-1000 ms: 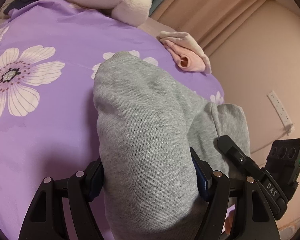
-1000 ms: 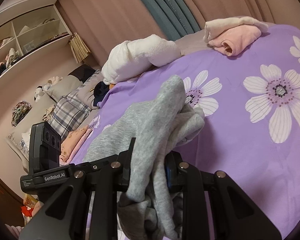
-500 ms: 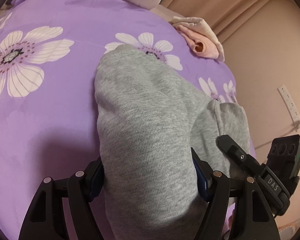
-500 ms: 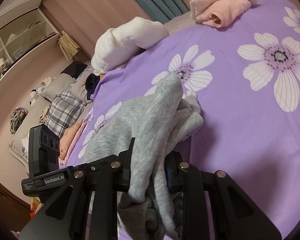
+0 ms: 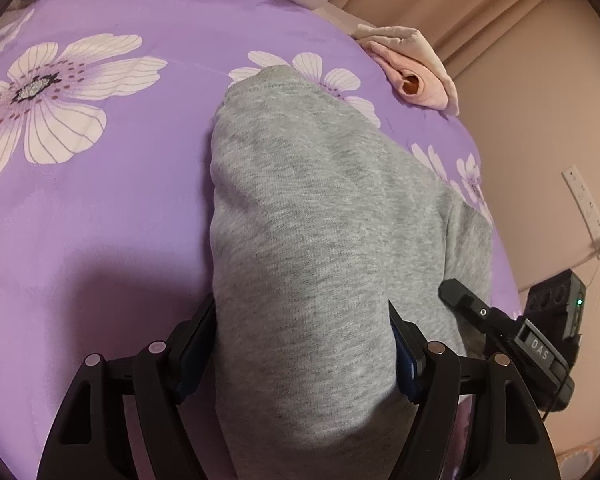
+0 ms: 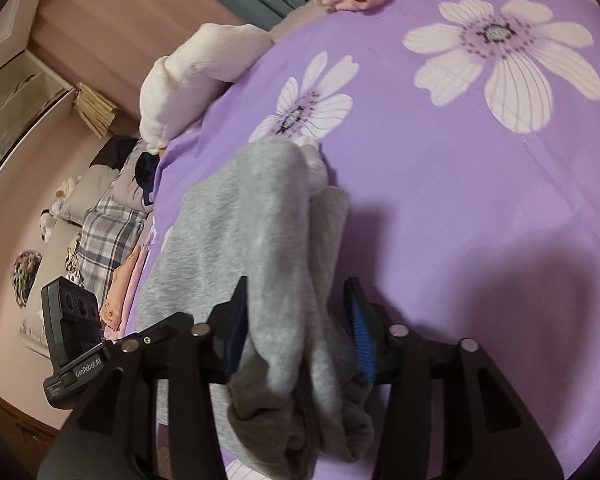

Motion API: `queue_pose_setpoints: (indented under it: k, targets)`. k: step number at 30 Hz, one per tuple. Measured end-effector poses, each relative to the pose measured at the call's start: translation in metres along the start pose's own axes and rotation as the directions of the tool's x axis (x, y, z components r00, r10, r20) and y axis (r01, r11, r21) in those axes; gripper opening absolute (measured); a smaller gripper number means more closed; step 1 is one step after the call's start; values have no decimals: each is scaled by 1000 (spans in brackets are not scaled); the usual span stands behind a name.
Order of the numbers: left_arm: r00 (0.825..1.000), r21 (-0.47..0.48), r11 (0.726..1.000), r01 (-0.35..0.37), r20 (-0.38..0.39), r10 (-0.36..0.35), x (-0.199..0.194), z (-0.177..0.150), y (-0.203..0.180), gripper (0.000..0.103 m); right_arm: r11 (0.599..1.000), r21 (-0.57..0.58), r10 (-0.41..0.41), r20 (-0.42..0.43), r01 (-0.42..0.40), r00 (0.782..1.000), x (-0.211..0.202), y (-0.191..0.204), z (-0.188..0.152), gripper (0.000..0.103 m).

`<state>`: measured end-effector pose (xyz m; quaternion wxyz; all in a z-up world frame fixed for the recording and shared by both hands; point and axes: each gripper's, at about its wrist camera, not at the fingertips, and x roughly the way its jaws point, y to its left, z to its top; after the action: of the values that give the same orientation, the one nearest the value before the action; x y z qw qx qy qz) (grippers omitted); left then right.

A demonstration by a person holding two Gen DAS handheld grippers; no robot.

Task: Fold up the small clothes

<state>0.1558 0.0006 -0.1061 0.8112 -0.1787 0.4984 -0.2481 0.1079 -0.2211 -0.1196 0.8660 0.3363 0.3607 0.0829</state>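
Right tongs [image 6: 296,328] just widened around grey garment [image 6: 268,240]; left tongs [image 5: 300,344] seemingly clamp it.

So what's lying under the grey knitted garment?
Under the grey knitted garment lies the purple flowered bedsheet, which shows around it. Whatever lies directly beneath the fabric is covered.
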Motion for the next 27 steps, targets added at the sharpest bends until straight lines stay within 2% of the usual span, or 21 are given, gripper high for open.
queue_pose_setpoints:
  k: [4,10,14,18,20,22,27]
  targets:
    - [1000,-2,1000,-8,5,8,-4,-4,1,76,1000,9,-4,4,4,1000,-4,-4,-2,57]
    - [999,11,999,-39,24,39,-13,-10,-3,76,999,-8,-43,28,43,999,-17,-6,-3,58]
    - [996,31,997,-72,47,70,-23,-16,-6,76,992,-81,-96,70,101,993,-29,4,-6,58]
    - [993,45,994,-100,73,96,-35,-21,-9,76,978,-162,-110,136,131,985,-41,19,-6,44]
    - [990,55,992,-114,84,109,-40,-24,-10,76,975,-191,-87,154,116,984,-45,26,-6,34]
    - [987,67,989,-135,98,128,-45,-28,-13,76,971,-217,-66,153,99,986,-44,32,-7,29]
    - [984,73,986,-151,107,143,-47,-33,-15,76,950,-292,-80,130,116,988,-33,41,-17,28]
